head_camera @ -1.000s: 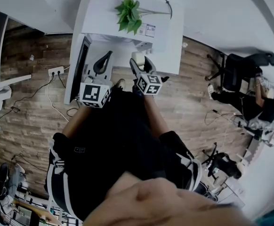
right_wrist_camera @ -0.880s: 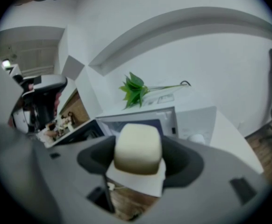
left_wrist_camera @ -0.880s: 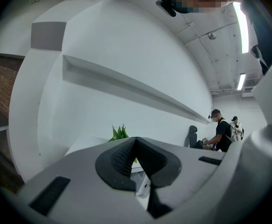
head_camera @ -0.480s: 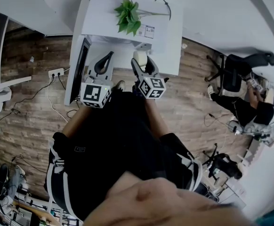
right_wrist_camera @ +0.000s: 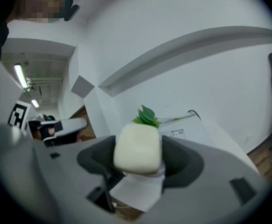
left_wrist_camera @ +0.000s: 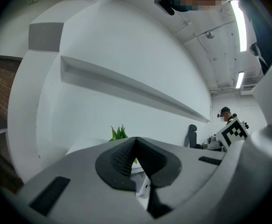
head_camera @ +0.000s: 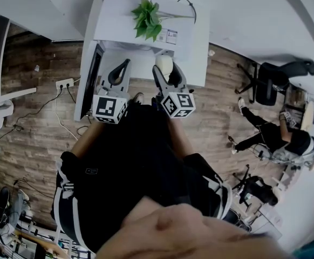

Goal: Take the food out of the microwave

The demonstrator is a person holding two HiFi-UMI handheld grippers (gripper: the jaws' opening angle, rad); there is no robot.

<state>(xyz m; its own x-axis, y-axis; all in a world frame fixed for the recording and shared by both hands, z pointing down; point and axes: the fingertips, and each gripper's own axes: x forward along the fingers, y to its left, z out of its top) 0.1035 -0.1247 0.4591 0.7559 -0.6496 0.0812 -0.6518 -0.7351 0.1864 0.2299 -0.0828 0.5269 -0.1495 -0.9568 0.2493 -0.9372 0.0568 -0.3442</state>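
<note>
The head view takes in the whole layout from above. A white box-shaped microwave (head_camera: pixel 146 15) stands at the far side with its dark door (head_camera: pixel 90 80) swung open to the left. A green leafy plant (head_camera: pixel 148 16) sits on top of it, and brown wooden plank floor (head_camera: pixel 33 90) spreads on both sides. Both tools reach toward the open front, the left tool (head_camera: pixel 125 62) just left of the right tool (head_camera: pixel 165 72). From this height the left tool's jaws are too small to read.

The left gripper view settles that. The left tool (left_wrist_camera: pixel 136 141) has its dark ribbed pads pressed tip to tip with nothing between them. Only the plant's leaves (left_wrist_camera: pixel 118 133) and the white wall show beyond.

The right gripper view gives what the head view only hints at. The right tool (right_wrist_camera: pixel 138 157) is clamped on the cream-coloured rounded block of food (right_wrist_camera: pixel 138 146), one pad against each side, and the block rises above the pads. Behind it, farther off, are the plant (right_wrist_camera: pixel 146 115) and the microwave's white top (right_wrist_camera: pixel 206 134).

In the head view the food (head_camera: pixel 164 62) shows as a pale lump at the right tool's far end. It lies nearer than the plant and over the open front, and whether it is fully outside the cavity cannot be told.
</note>
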